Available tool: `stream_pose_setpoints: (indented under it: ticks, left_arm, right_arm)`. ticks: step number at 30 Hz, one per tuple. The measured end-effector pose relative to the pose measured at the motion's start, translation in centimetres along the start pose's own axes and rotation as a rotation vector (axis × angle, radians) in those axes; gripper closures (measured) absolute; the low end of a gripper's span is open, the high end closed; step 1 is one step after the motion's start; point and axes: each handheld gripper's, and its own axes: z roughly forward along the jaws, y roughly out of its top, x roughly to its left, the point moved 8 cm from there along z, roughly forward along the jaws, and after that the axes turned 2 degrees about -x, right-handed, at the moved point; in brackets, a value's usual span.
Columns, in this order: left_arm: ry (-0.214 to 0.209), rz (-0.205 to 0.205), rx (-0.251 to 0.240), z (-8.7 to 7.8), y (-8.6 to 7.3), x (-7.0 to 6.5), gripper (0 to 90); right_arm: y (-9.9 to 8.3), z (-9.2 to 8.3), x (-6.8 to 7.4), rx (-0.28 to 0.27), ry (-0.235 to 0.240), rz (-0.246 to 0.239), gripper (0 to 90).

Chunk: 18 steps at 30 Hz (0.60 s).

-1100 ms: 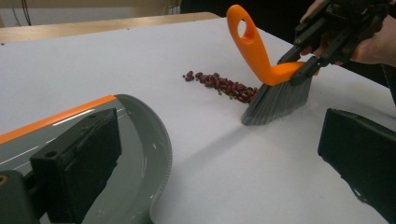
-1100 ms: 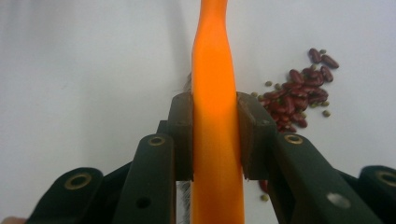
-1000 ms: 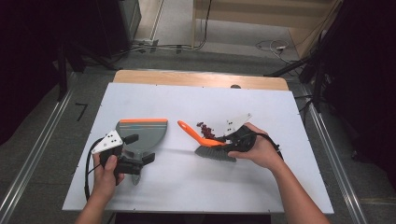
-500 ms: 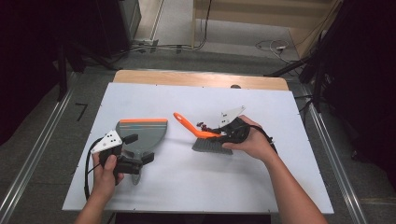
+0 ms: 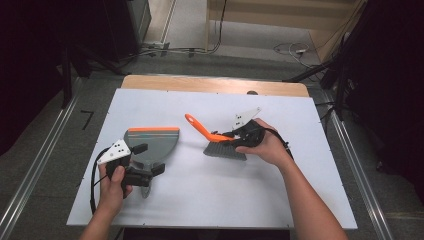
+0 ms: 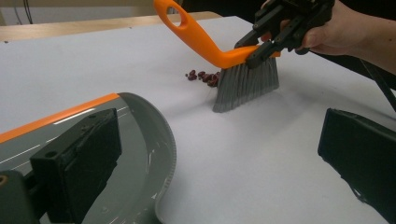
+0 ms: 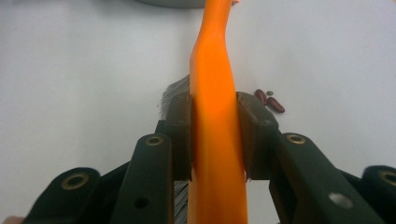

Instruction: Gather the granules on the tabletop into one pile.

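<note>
My right gripper (image 5: 234,136) (image 7: 215,116) is shut on the orange handle (image 7: 212,70) of a hand brush (image 5: 223,150). The brush's grey bristles (image 6: 247,86) rest on the white board. A small cluster of red beans (image 6: 203,76) (image 7: 271,102) lies just beside the bristles. A grey dustpan (image 5: 151,144) with an orange front edge lies at the left. My left gripper (image 5: 149,159) (image 6: 219,154) stands open at the pan's rear; one jaw sits over the pan's inside, the other over bare board. The right gripper (image 6: 268,42) and the hand holding it show in the left gripper view too.
The white board (image 5: 210,200) lies on a wooden table (image 5: 215,84) whose far edge shows. Metal rails (image 5: 35,175) run along both sides on the floor. Cables (image 5: 190,50) lie on the floor beyond the table.
My right gripper has carried the brush a little to the left, toward the dustpan, and the beans seen beyond the brush are now behind the hand. The left gripper and dustpan stayed put.
</note>
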Motion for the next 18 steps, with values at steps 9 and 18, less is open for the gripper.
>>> stream_pose_setpoints:
  ticks: [9, 18]
  left_arm:
    - [0.001, 0.002, 0.001, 0.0, 0.0, 0.0, 0.0]
    - [0.002, -0.001, 0.004, 0.1, -0.1, 0.0, 0.0]
  right_arm:
    - [0.1, 0.5, -1.1, -0.046, -0.006, -0.007, 67.3]
    - [0.2, 0.6, -1.8, -0.076, -0.025, 0.013, 67.3]
